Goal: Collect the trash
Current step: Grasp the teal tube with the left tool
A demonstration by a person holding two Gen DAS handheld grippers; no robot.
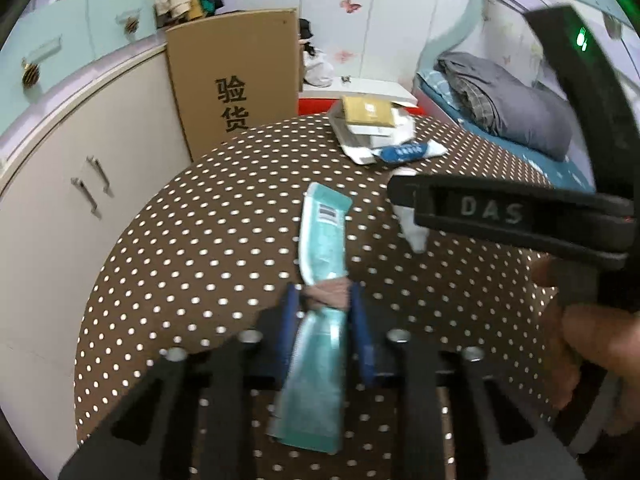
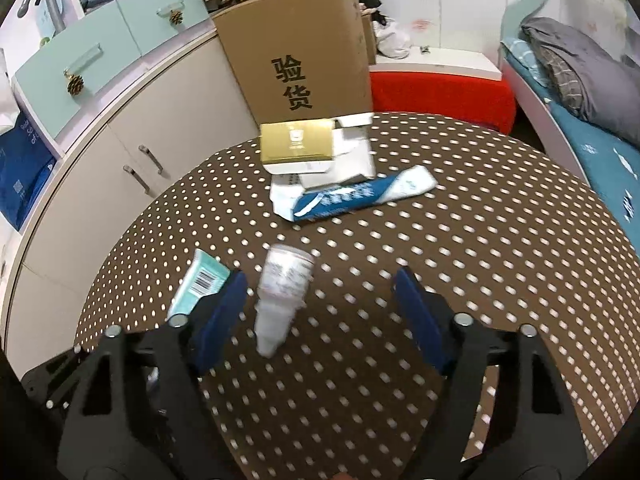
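My left gripper (image 1: 325, 294) is shut on a teal toothpaste tube (image 1: 323, 240), pinching it near its middle above the brown polka-dot table (image 1: 200, 240). The tube's end also shows in the right wrist view (image 2: 202, 280), left of my right gripper. My right gripper (image 2: 320, 288) is open just above the table, with a small white bottle (image 2: 282, 288) lying between its fingers, nearer the left one. In the left wrist view the right gripper (image 1: 404, 194) reaches in from the right over the white bottle (image 1: 414, 228).
A pile of flattened cartons with a gold box (image 2: 296, 142) and a blue-white tube (image 2: 360, 194) lies at the table's far side. A tall cardboard box (image 2: 300, 52), white cabinets (image 2: 132, 152), a red stool (image 2: 440, 96) and a bed (image 2: 592, 92) surround the table.
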